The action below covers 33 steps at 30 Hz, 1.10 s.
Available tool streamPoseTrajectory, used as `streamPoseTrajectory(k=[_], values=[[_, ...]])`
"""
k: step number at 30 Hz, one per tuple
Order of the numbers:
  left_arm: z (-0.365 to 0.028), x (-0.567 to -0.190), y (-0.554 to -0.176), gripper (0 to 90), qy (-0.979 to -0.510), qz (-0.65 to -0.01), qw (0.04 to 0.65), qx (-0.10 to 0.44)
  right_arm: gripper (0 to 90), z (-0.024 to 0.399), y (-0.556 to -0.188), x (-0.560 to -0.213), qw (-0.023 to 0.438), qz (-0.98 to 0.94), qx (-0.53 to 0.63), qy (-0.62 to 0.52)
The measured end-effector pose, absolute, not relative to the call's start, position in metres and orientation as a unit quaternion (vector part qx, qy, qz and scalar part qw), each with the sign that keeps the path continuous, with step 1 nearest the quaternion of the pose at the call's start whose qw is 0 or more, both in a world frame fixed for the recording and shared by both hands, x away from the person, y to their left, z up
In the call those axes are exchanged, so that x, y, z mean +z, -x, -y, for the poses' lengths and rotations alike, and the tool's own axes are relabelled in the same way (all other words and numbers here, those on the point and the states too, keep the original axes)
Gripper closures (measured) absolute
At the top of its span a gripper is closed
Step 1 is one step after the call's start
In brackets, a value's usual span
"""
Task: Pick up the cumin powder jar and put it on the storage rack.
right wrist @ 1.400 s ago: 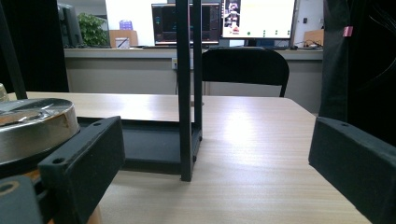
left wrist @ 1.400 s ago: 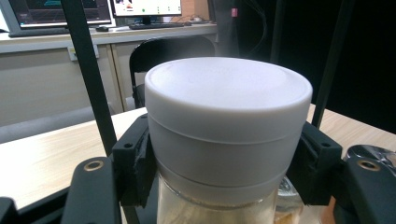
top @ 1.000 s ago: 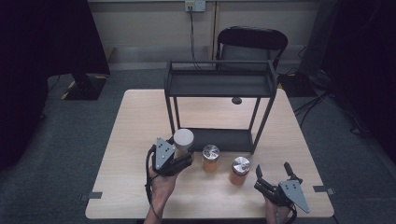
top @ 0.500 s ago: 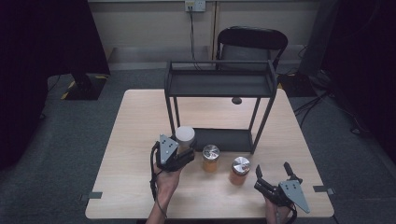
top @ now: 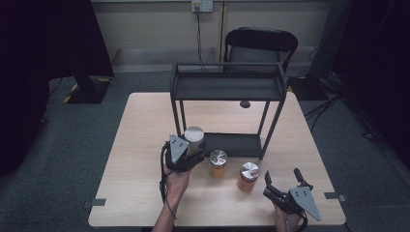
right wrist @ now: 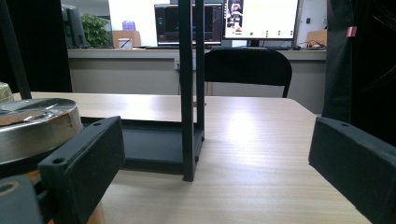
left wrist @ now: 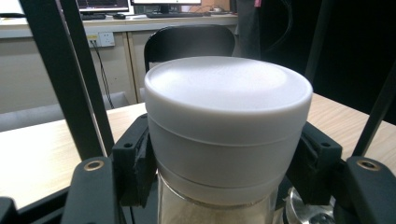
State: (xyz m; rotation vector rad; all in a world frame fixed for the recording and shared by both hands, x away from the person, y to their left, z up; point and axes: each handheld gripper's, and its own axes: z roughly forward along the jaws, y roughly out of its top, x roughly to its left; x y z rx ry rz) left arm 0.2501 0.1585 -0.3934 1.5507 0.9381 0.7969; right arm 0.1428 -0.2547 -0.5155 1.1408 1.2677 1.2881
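The left gripper's fingers are pressing on both sides of the white-lidded jar, just under its lid, so the left gripper is clamping that jar at the lower centre-left of the high view. The jar is sitting right at the front left leg of the black two-tier rack, whose post is standing close at the left of the left gripper view. To the right of the jar in the high view, two amber jars with metal lids are standing on the wooden table: the nearer one just beside the rack's lower shelf, the other lower and further right. The right gripper, at the lower right, is holding its jaws wide apart with nothing between them, near that second jar. A black chair is standing beyond the table.
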Motion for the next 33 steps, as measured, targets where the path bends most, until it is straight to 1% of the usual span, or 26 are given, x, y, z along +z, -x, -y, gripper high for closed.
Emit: streamPoseTrajectory(k=[33], values=[[-0.132, -0.396, -0.286, 34.3, -0.670, -0.399, 0.526, 0.339, 2.7, 0.256, -0.143, -0.516, 0.481, -0.522, 0.531, -0.464]])
